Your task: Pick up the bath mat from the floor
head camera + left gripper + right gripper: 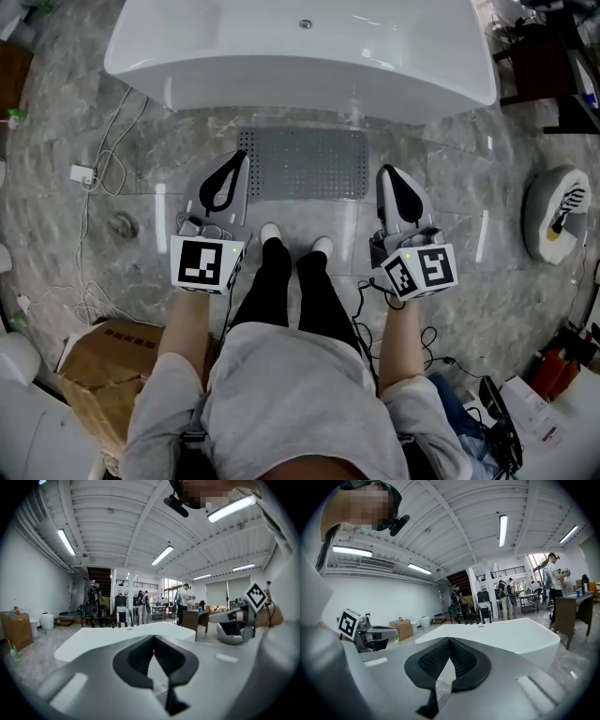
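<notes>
The grey, dotted bath mat [309,164] lies flat on the marble floor in front of the white bathtub [300,47]. My left gripper [241,157] hovers over the mat's left edge, jaws shut and empty. My right gripper [384,172] hangs just past the mat's right edge, also shut with nothing in it. In the left gripper view the closed jaws [153,638] point at the tub [108,641], and the right gripper [234,620] shows at the side. In the right gripper view the jaws [450,640] are pressed together; a strip of mat [442,700] shows below them.
The person's feet [295,239] stand just behind the mat. A power strip [82,174] and cables lie at left, with a floor drain [122,225] and a cardboard box [103,361]. A round white stand [558,214] sits at right. People stand at desks [185,603] beyond the tub.
</notes>
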A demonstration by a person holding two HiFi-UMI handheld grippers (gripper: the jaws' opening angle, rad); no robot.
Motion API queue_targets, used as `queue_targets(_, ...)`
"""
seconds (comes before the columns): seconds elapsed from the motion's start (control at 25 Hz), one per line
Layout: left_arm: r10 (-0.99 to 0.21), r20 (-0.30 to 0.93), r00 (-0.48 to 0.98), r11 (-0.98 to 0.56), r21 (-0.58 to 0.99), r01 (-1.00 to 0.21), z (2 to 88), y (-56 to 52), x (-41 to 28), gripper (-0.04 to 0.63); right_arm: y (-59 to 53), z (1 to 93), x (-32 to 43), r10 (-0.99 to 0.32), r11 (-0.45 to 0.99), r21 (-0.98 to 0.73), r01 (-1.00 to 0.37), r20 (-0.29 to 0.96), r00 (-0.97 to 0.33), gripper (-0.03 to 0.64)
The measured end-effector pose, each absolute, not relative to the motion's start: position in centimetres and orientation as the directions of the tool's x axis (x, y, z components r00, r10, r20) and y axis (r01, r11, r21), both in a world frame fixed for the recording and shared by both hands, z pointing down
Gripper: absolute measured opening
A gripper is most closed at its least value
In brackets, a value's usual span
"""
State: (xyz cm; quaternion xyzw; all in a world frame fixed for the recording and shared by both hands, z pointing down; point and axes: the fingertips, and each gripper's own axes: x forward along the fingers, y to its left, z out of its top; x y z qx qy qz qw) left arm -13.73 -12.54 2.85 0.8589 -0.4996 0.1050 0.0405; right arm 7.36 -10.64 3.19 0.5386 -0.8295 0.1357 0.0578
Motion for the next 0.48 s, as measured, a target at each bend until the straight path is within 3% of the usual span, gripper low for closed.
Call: queue_targets(0.48, -0.85, 0.295, 0.435, -0.462, -0.026, -0.886, 16.4, -13.3, -12.9, 0.002, -13.1, 16.8, 9.4, -0.857, 0.397, -0.172, -0.902, 0.283, -0.431, 0.008)
